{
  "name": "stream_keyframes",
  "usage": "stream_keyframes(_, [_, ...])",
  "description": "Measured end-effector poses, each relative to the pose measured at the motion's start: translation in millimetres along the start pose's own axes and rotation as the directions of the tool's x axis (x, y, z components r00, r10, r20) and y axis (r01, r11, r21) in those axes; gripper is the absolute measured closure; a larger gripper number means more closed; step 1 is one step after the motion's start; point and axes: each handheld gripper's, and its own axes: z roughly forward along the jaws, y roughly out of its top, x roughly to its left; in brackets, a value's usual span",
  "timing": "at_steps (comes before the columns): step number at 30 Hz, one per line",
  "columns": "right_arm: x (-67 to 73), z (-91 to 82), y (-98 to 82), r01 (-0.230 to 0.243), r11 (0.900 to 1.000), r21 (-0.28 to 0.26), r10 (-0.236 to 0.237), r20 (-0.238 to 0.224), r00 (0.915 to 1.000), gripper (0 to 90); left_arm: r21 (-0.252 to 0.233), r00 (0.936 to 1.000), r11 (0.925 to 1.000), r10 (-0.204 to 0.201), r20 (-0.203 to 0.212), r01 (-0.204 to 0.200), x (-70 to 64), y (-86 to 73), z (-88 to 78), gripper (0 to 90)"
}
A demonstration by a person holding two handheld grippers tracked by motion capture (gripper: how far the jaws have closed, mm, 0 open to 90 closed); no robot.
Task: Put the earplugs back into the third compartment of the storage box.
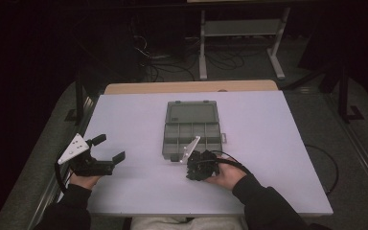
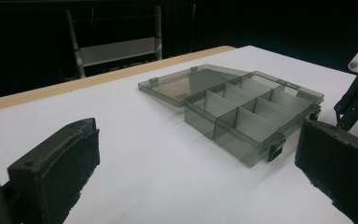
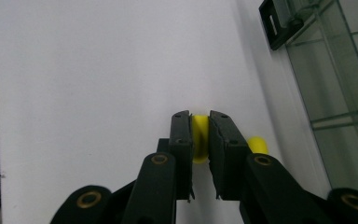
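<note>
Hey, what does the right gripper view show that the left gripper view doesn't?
Right gripper view: the right claw shut on a small yellow piece, with a second yellow piece lying beside it on the table.

Left gripper view: the left claw standing open with nothing between its pads, the box's flat-open lid, and the table's wooden far edge.

Both: the white tabletop and the grey compartment box.

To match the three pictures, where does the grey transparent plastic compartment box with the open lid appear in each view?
High view: the grey transparent plastic compartment box lies at the table's centre.
Left gripper view: right of centre, on the white table.
Right gripper view: at the right edge.
Shared landmark: the box's black latch.
</note>
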Motion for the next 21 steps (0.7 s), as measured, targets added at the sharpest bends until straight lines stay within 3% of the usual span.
stream_keyframes(6, [-3.3, -10.6, 3.4, -0.003, 1.0, -0.02, 0.002, -0.01, 0.9999, 78.5, 0.002, 1.0, 1.0, -0.001, -0.001, 0.001, 0.0, -0.3, 0.2, 0.0])
stream_keyframes(16, [-20.4, -55.0, 15.2, -0.006, 0.995, -0.104, 0.004, -0.017, 0.9998, 78.6, 0.007, 1.0, 1.0, 0.002, -0.002, -0.002, -0.3, -0.3, 0.6, 0.0])
stream_keyframes(21, [-28.4, -67.8, 18.6, -0.014, 0.991, -0.131, 0.012, -0.013, 0.9998, 78.6, 0.006, 1.0, 1.0, -0.001, 0.002, 0.001, -1.1, -0.4, 1.2, 0.0])
